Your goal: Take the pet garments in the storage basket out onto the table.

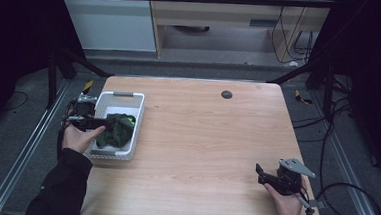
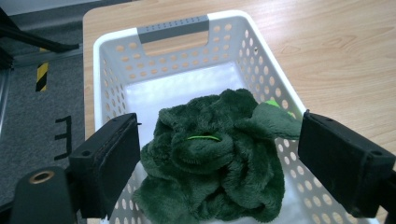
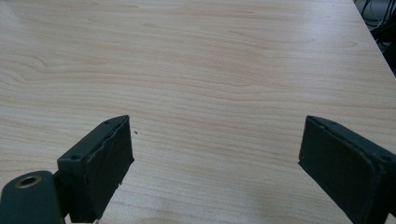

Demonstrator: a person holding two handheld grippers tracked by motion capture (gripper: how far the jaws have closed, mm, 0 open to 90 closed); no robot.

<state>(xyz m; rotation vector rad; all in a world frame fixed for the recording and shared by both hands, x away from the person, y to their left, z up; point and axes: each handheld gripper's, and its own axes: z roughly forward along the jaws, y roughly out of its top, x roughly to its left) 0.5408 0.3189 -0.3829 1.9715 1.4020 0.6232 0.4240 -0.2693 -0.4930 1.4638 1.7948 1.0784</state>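
Lying crumpled inside a white perforated plastic basket (image 2: 261,70) at the left edge of the light wooden table (image 1: 216,139) is a dark green plush cloth (image 2: 215,158). The left gripper (image 2: 219,154) is held wide open around it; the right gripper (image 3: 215,154) is likewise spread, over bare wood.

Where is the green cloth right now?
The green cloth lies bunched inside the white basket at the table's left edge, between the open left tool.

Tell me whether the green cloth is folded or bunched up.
Bunched up. The green cloth lies in a crumpled heap in the white basket, with loose folds and no flat, squared edges.
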